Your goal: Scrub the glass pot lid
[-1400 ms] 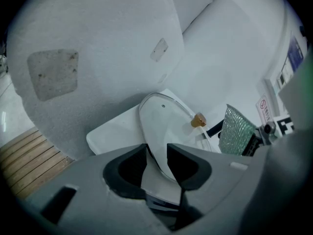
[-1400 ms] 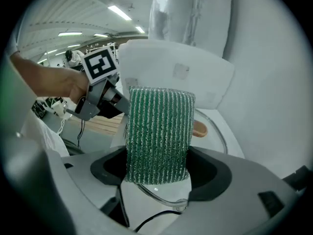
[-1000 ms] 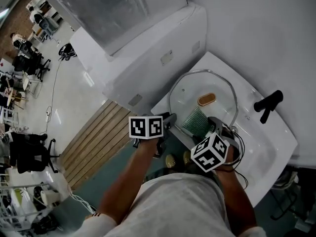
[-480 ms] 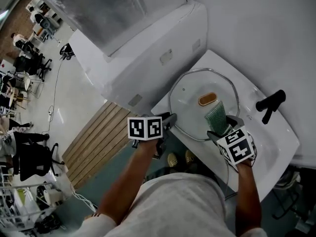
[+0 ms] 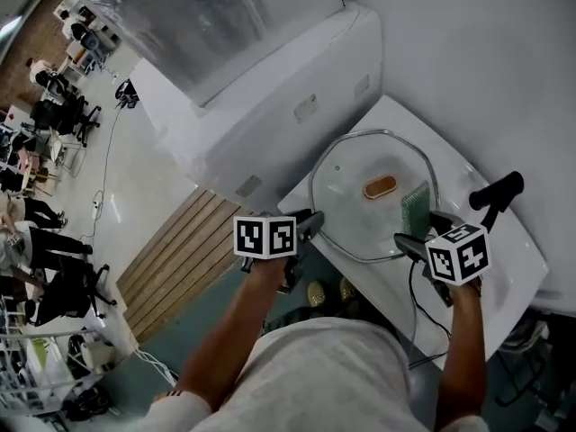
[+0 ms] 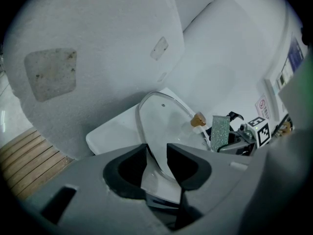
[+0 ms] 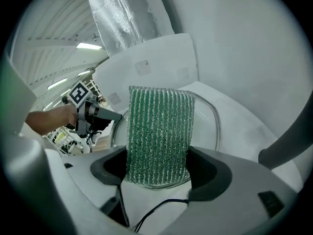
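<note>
The glass pot lid [image 5: 360, 214] with its amber knob [image 5: 380, 187] stands tilted in the white sink [image 5: 508, 255]. My left gripper [image 5: 310, 222] is at the lid's near left edge, shut on the metal rim. In the left gripper view the rim [image 6: 152, 153] passes between the pads of the left gripper [image 6: 156, 154]. My right gripper [image 5: 421, 229] is at the lid's right side, shut on a green scrub pad [image 5: 415, 207]. The pad [image 7: 159, 133] stands upright between the right gripper's [image 7: 157, 166] jaws, with the lid [image 7: 211, 124] just behind it.
A black faucet [image 5: 493, 196] rises at the sink's far right, close to the right gripper. A white casing [image 5: 270, 106] flanks the sink's left side. A wooden slatted mat [image 5: 175, 264] lies on the floor below. White wall runs behind the sink.
My right gripper has carried the green pad from the lid's near edge to its right side and rolled, so the pad now shows edge-on. The left gripper and lid have stayed put.
</note>
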The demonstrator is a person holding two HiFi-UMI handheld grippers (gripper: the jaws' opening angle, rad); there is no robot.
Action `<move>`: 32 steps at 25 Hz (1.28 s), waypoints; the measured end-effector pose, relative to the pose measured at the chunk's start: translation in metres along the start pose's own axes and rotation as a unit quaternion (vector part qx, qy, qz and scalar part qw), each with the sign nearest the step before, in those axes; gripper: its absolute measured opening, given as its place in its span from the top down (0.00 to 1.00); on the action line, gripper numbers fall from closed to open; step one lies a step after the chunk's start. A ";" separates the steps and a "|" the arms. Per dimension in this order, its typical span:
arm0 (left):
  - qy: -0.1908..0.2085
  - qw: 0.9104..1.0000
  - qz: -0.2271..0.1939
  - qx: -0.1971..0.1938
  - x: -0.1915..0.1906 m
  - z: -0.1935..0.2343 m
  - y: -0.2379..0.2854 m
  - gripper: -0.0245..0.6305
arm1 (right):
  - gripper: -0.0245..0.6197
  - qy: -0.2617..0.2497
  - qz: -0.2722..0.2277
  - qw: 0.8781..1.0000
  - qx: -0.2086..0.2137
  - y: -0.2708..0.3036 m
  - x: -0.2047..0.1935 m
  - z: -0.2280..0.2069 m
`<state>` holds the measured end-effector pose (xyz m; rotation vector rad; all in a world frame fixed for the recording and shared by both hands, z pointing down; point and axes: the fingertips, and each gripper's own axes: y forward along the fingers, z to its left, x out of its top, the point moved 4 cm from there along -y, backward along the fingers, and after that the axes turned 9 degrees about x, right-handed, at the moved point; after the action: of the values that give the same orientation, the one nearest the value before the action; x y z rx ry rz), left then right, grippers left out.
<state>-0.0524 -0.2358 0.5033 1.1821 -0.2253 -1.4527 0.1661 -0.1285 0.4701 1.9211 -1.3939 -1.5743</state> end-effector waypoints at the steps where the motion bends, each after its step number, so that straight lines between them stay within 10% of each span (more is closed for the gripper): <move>1: 0.003 1.000 0.001 0.001 0.000 0.000 0.000 0.75 | 0.42 0.003 -0.004 1.000 0.006 -0.001 0.001 0.000; 9: 0.046 0.998 -0.021 0.029 0.011 -0.004 -0.017 0.75 | 0.42 -0.028 -0.025 0.999 0.013 -0.015 0.030 0.010; 16: 0.112 0.985 -0.128 -0.002 0.048 -0.042 -0.056 0.75 | 0.42 -0.091 -0.097 0.991 0.002 -0.038 0.082 0.041; 32: 0.241 0.896 -0.372 -0.039 0.087 -0.108 -0.151 0.92 | 0.42 -0.222 -0.339 0.912 0.068 -0.058 0.157 0.141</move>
<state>-0.0495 -0.2127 0.2999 1.6089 0.6988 -1.7163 0.0612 -0.1800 0.2852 2.4009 -1.0332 -2.4095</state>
